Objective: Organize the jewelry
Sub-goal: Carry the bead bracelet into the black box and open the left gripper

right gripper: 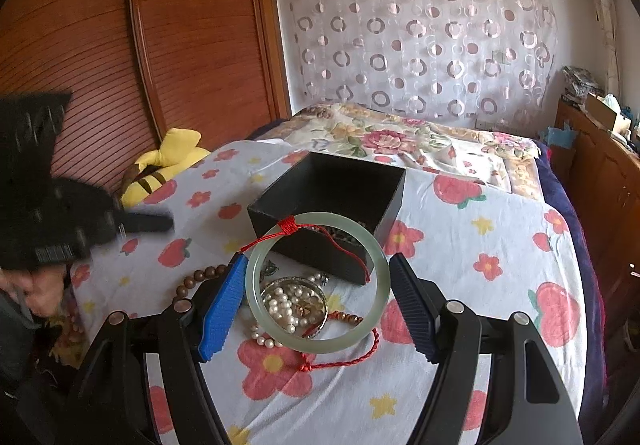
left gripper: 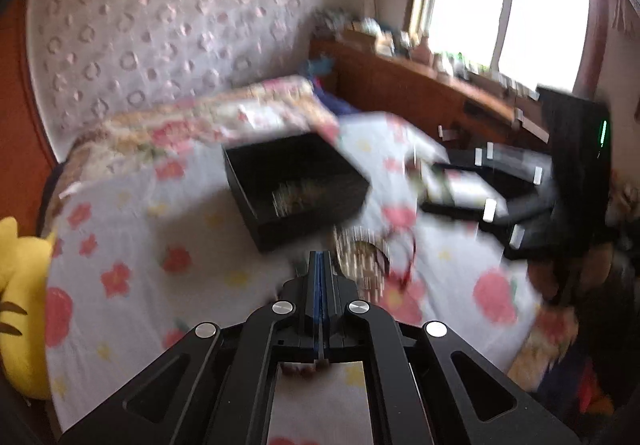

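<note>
A black open box (right gripper: 328, 213) stands on the flowered bedsheet (right gripper: 480, 245), with some jewelry inside; it also shows in the blurred left wrist view (left gripper: 296, 185). My right gripper (right gripper: 318, 285) holds a pale green jade bangle (right gripper: 316, 343) with a red cord (right gripper: 289, 225) between its blue fingers (right gripper: 224, 305), in front of the box. Below the bangle lie pearls (right gripper: 280, 305), a brown bead string (right gripper: 200, 277) and a red braided bracelet (right gripper: 340, 361). My left gripper (left gripper: 322, 265) is shut and empty, above the sheet near the jewelry pile (left gripper: 368, 257).
A yellow striped plush (right gripper: 168, 165) lies at the bed's left edge. A folded floral quilt (right gripper: 400, 141) lies behind the box. A wooden wardrobe (right gripper: 140, 45) stands on the left. A wooden shelf (left gripper: 420, 85) with clutter runs under the window.
</note>
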{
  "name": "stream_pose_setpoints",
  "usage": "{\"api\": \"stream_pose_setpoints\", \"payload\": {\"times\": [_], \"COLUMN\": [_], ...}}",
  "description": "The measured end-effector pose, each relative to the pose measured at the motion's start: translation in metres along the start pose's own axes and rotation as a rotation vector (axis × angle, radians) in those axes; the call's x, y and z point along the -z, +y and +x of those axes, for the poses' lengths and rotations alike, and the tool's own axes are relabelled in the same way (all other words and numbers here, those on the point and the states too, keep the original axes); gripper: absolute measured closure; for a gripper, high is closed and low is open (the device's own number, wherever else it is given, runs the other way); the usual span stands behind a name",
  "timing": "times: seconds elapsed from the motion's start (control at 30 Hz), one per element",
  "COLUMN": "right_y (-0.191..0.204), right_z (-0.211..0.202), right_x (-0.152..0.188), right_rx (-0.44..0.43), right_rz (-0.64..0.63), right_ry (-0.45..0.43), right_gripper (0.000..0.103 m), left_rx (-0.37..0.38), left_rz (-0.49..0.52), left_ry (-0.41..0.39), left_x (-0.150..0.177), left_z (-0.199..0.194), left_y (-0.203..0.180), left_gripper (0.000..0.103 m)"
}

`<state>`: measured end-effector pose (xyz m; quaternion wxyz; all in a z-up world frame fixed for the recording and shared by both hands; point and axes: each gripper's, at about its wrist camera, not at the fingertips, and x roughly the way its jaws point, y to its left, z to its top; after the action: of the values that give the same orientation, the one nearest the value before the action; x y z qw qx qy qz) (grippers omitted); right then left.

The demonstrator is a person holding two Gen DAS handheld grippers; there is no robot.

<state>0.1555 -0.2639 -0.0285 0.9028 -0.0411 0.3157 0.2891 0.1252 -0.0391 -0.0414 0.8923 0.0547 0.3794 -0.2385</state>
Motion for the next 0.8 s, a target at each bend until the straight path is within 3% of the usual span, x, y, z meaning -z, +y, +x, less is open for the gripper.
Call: {"api": "stream_pose_setpoints", "payload": {"times": [0.03,0.07,0.13,0.27,0.37,0.43,0.5,0.53,0.8], "right_y": [0.0,0.0,0.0,-0.002,-0.002,-0.003,-0.005,-0.007,-0.01], "right_z": [0.0,0.001,0.003,0.005,0.004,0.004,0.005,0.005,0.004], "right_x": [0.0,0.0,0.002,0.005,0.004,0.004,0.006,0.006,0.001], "right_rx": [0.003,0.004,0.005,0.008,0.009,0.008,0.009,0.008,0.007], "right_rz": [0.0,0.001,0.006,0.017,0.014,0.016,0.018,0.019,0.015], "right_ry": [0.003,0.007,0.014,0.021,0.02,0.017,0.015,0.015,0.006], "right_gripper": [0.029,0.029,0.029,0.029,0.029,0.029,0.029,0.029,0.029], "left_rx": [0.0,0.002,0.008,0.025,-0.003,-0.017,-0.018,-0.015,-0.012], "left_rz": [0.0,-0.002,0.004,0.003,0.026,0.042,0.057,0.052,0.0], "left_ry": [0.024,0.045,0.082,0.117,0.148,0.156,0.143,0.131,-0.042], "left_x": [0.008,0.015,0.027,0.036,0.037,0.04,0.041,0.041,-0.002], "left_z": [0.007,0.013,0.026,0.043,0.056,0.061,0.059,0.055,0.004], "left_y": [-0.001,-0.002,-0.006,-0.011,-0.016,-0.019,-0.02,-0.02,-0.006], "left_gripper": [0.097,0.083,0.073,0.067,0.069,0.085,0.087,0.091,0.091]}}
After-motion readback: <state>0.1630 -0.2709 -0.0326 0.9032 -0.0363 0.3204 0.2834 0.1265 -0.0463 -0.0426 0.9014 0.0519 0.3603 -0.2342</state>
